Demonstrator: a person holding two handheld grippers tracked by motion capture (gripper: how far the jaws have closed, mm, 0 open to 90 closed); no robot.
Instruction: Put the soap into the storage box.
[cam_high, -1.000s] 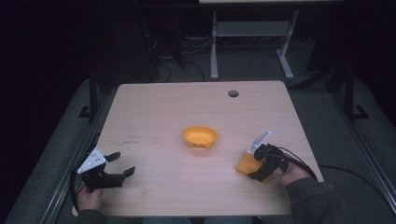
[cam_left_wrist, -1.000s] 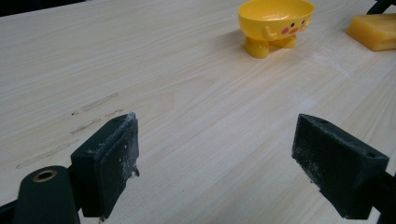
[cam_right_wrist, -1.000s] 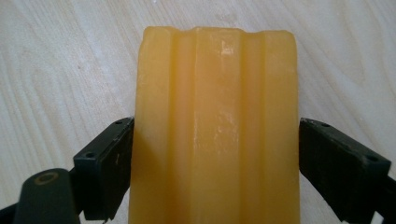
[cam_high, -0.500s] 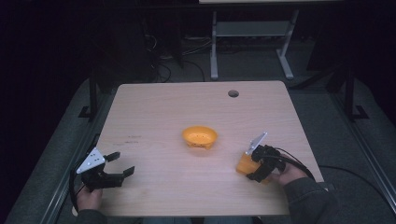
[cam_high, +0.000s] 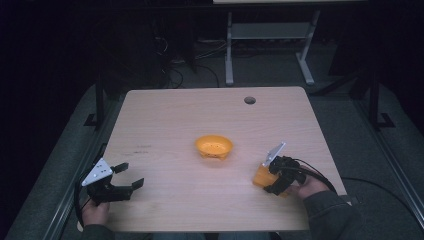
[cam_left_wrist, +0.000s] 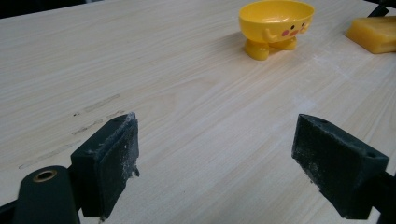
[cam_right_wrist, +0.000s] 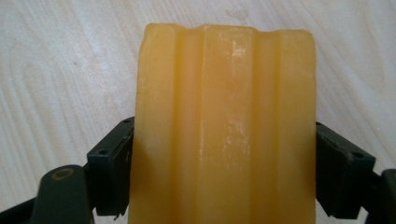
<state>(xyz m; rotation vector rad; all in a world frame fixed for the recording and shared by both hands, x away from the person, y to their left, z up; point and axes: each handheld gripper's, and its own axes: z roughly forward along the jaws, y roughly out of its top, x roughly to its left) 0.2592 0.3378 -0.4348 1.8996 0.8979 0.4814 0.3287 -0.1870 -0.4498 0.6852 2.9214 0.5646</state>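
Table: bare wood, cable hole at far edge. I've got both grippers near the near edge, well apart.

Bowl: yellow, footed, upright, mid-table, looks empty from high view. Sits far-left of the block, apart from it, nearer the R side than the L.

R gripper: near-right of table, jaws clenched on the block, one pad on each long flank, block fills the gap between them. Can't tell from high view if the block is lifted or resting on the wood; looks low, at or just off the surface.

Block: yellow-orange, ridged top, elongated. Long axis runs along the jaws' line of sight, i.e. straight out ahead of the R gripper; free end points up-left toward the bowl side in high view. Grip is across the short axis, near the rear end.

L gripper: near-left, jaws released wide, nothing between the pads, hovering low over bare wood. It faces across the table; bowl and block both sit well ahead of it.

My read: R hand is the working one, next move = carry block forward-left to bowl. Block's longer than I'd like vs bowl mouth, so likely goes in tilted, nose first.
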